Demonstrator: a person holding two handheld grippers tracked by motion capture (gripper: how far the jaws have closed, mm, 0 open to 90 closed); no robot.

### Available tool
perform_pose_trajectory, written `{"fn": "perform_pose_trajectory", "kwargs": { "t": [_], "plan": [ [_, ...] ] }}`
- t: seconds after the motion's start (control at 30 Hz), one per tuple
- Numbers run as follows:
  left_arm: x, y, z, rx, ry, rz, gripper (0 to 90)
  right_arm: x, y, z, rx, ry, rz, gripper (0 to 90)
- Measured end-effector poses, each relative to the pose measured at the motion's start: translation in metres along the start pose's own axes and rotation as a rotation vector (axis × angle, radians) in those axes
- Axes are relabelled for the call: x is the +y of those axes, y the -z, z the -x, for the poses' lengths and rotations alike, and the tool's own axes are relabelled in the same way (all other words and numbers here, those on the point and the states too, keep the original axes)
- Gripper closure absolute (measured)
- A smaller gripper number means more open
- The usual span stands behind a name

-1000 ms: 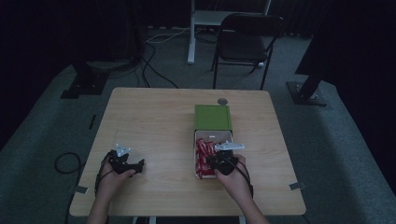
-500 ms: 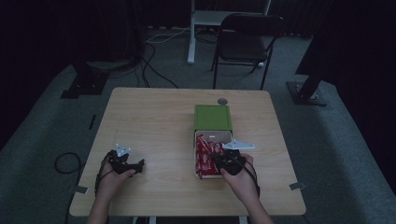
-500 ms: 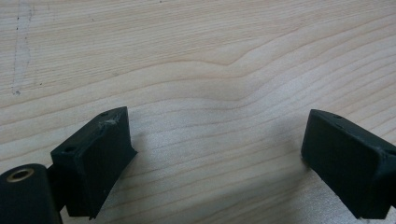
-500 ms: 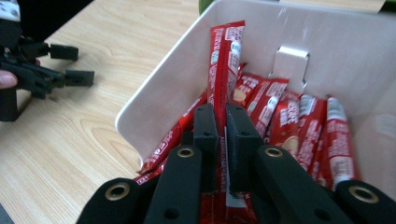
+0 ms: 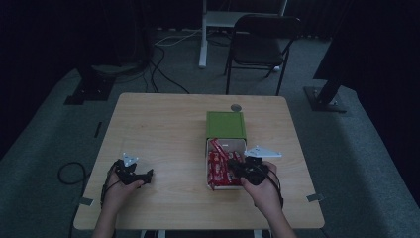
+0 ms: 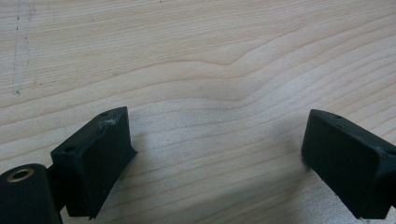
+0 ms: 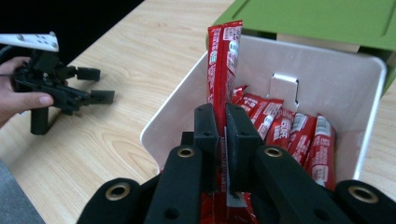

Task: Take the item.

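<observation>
Since a second ago my right tool (image 7: 221, 135) has lifted one red packet (image 7: 223, 60), clamped upright, from the white box (image 7: 173, 112) near the bench's right edge; next I carry it clear, left tool (image 5: 132, 173) idle, wide.

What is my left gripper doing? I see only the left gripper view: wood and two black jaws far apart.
Observer: The left gripper rests open on the table, with nothing between its jaws.
Operator: And the other hand?
Observer: The right gripper is shut on one red snack bar, which stands upright between its jaws.
Operator: Where does the bar come from?
Observer: From a white box holding more red bars; a green lid lies just behind it.
</observation>
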State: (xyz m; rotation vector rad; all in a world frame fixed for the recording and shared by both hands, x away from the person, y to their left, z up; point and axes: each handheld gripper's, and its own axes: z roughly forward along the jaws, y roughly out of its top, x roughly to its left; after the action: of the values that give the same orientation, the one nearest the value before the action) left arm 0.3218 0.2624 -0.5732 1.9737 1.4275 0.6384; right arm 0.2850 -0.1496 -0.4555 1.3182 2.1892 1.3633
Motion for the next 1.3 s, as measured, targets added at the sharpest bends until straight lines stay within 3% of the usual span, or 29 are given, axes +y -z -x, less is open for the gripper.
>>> {"fn": "perform_pose_trajectory", "kwargs": {
  "t": [0.33, 0.87, 1.3],
  "plan": [
    [0.000, 0.000, 0.000, 0.000, 0.001, 0.000, 9.5, 0.008, 0.011, 0.011, -0.012, -0.019, 0.048, 84.5],
    [0.000, 0.000, 0.000, 0.000, 0.000, 0.000, 9.5, 0.012, 0.032, 0.043, -0.117, -0.047, 0.109, 84.5],
    [0.000, 0.000, 0.000, 0.000, 0.000, 0.000, 9.5, -0.001, 0.044, 0.069, -0.199, -0.088, 0.153, 84.5]
  ]
}}
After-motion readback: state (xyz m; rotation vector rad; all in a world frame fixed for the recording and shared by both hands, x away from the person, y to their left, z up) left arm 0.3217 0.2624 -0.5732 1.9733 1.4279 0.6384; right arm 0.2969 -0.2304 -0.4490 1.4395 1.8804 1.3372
